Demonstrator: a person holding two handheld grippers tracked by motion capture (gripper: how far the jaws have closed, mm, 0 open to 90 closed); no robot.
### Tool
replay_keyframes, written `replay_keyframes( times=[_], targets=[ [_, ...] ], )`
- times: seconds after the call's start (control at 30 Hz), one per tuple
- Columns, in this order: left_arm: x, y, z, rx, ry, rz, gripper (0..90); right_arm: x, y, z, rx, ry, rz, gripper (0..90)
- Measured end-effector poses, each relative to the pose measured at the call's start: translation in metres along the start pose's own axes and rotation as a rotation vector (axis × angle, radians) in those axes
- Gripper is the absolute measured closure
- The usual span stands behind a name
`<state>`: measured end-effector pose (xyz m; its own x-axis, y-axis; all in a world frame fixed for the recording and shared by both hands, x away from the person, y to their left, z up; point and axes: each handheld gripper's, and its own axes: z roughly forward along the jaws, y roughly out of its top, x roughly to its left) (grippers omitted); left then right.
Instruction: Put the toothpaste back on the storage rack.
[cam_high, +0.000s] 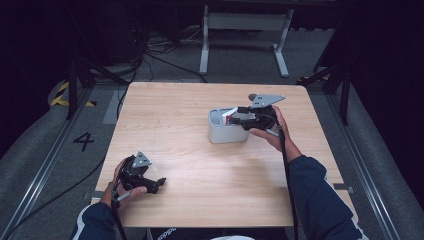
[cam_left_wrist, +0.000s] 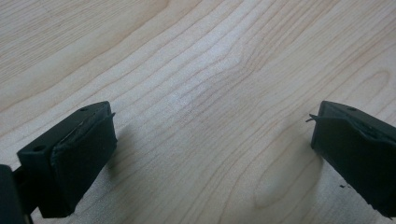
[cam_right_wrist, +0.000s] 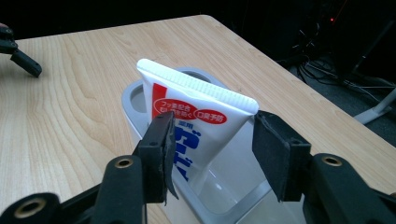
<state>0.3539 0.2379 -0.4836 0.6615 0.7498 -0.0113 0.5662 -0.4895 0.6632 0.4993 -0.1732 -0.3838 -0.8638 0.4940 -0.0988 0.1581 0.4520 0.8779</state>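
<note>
Resting low at the near-left: left gripper (cam_high: 159, 183) sits on the table (cam_high: 200, 100), held by the person's left hand (cam_high: 122, 187), a grey three-cornered plate on its top.
Left jaws: released and standing wide apart in the left gripper view, with bare wood grain between them and nothing gripped.
Left sleeve: dark, coming in from the bottom edge of the high view.
Table: light wood, square-cornered, set on grey floor with cables and a white frame beyond its far edge.
Holder: a grey, round-cornered holder (cam_high: 227, 133) stands right of the table's centre; in the right gripper view its rim (cam_right_wrist: 133, 100) carries round openings and its inside is open.
Tube: a white toothpaste tube (cam_right_wrist: 196, 135) with a red band and blue print stands inside the holder.
Tube axis: long axis close to upright, tilted a little; the flat crimped end points up, above the rim, and the lower end goes down into the holder, hidden from sight.
Right gripper: right gripper (cam_right_wrist: 212, 149) is at the holder's right side in the high view, held by the right hand (cam_high: 270, 132), its grey plate uppermost.
Right jaws: they flank the tube; the left pad overlaps the tube's face, the right pad stands slightly off its edge, so whether they are grasping it I cannot tell.
Right sleeve: dark with a pale stripe, running to the bottom-right corner.
</note>
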Motion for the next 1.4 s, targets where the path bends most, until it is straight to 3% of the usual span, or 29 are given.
replay_keyframes(
  times=[0.23, 0.9, 1.4],
  targets=[
    [0.000, 0.000, 0.000, 0.000, -0.002, 0.003, 0.4, 0.003, 0.003, -0.006, 0.008, 0.005, -0.006, 48.4],
    [0.000, 0.000, 0.000, 0.001, -0.001, 0.003, 0.4, 0.014, 0.008, -0.029, 0.113, -0.070, -0.074, 38.1],
    [0.000, 0.000, 0.000, 0.000, -0.002, 0.003, 0.4, 0.019, 0.002, -0.049, 0.152, -0.103, -0.096, 34.3]
  ],
)
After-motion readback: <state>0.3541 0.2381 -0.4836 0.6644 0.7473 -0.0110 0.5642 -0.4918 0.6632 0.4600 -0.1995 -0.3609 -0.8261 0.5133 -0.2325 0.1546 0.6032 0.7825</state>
